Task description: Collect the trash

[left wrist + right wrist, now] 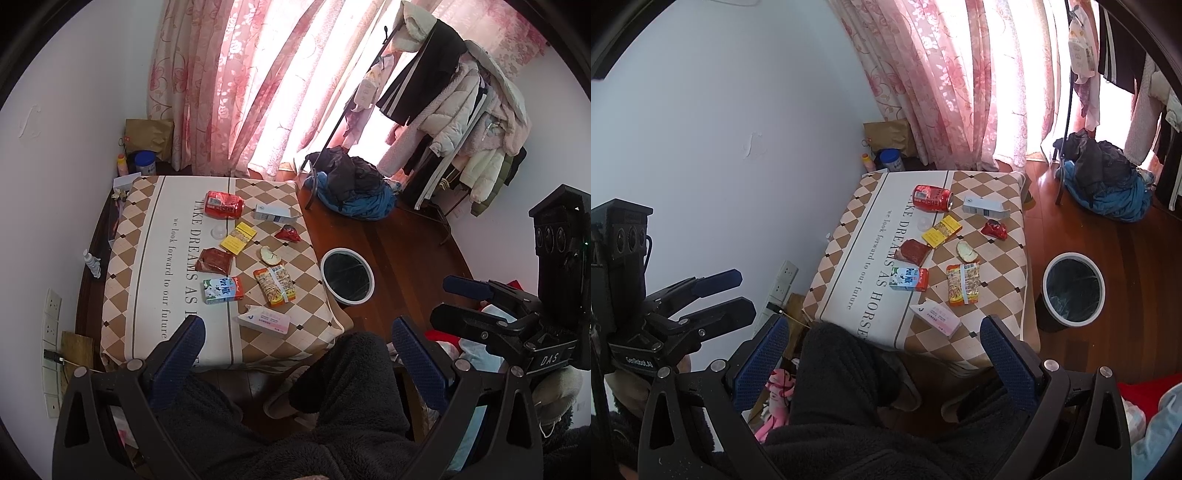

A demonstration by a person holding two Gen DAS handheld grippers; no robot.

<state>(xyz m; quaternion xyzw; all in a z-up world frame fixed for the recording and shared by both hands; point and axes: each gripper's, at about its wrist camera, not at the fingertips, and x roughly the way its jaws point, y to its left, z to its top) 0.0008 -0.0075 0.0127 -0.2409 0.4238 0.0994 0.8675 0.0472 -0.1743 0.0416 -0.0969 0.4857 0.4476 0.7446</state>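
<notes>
Trash lies on a low table with a checked cloth (147,258): a red can (224,205), a white carton (275,213), a yellow box (239,238), a red wrapper (288,233), a milk carton (222,289), a noodle packet (275,285) and a pink-white box (264,320). A white-rimmed bin (1075,255) with a black liner stands on the floor right of the table. My left gripper (297,343) hangs open above the table's near edge. My right gripper (884,339) is open too, holding nothing, near the pink-white box (936,314).
A person's legs in dark fleece (351,387) sit between me and the table. A loaded clothes rack (461,110) and a clothes pile (354,188) fill the back right. Wall sockets (50,332) are at left. A tin (146,162) stands in the far corner.
</notes>
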